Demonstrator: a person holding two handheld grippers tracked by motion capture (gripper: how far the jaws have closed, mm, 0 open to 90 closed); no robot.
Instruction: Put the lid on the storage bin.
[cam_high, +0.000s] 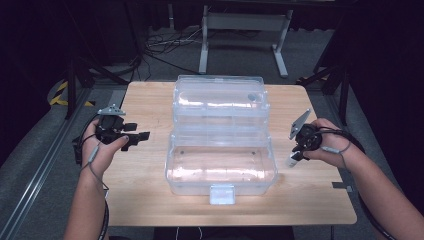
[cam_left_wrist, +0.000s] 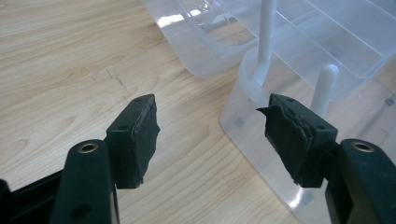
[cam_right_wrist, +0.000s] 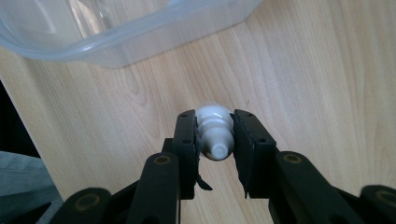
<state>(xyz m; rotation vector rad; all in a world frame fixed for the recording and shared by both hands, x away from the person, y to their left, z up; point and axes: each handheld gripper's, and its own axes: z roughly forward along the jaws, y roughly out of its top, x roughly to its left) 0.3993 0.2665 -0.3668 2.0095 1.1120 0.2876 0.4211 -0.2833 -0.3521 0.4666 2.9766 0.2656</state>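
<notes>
A clear plastic box (cam_high: 172, 170) stands open in the middle of the wooden table (cam_high: 145, 100), its lid and tray (cam_high: 219, 100) raised behind it. My left gripper (cam_high: 142, 137) is held left of the box, level above the table. Its jaws (cam_left_wrist: 210, 119) stand open with nothing between them, pointing at the box's corner (cam_left_wrist: 243, 88), where white arms (cam_left_wrist: 266, 32) rise. To the right of the box, my right gripper (cam_high: 296, 154) points down. It (cam_right_wrist: 215, 123) is shut on a small white bottle (cam_right_wrist: 214, 133), held above the bare wood, cap end toward the camera.
The box's white latch (cam_high: 222, 194) faces the near table edge. The box's rounded wall (cam_right_wrist: 116, 44) lies just ahead of the right gripper. Dark floor with cables and a white frame (cam_high: 245, 30) lie beyond the far edge.
</notes>
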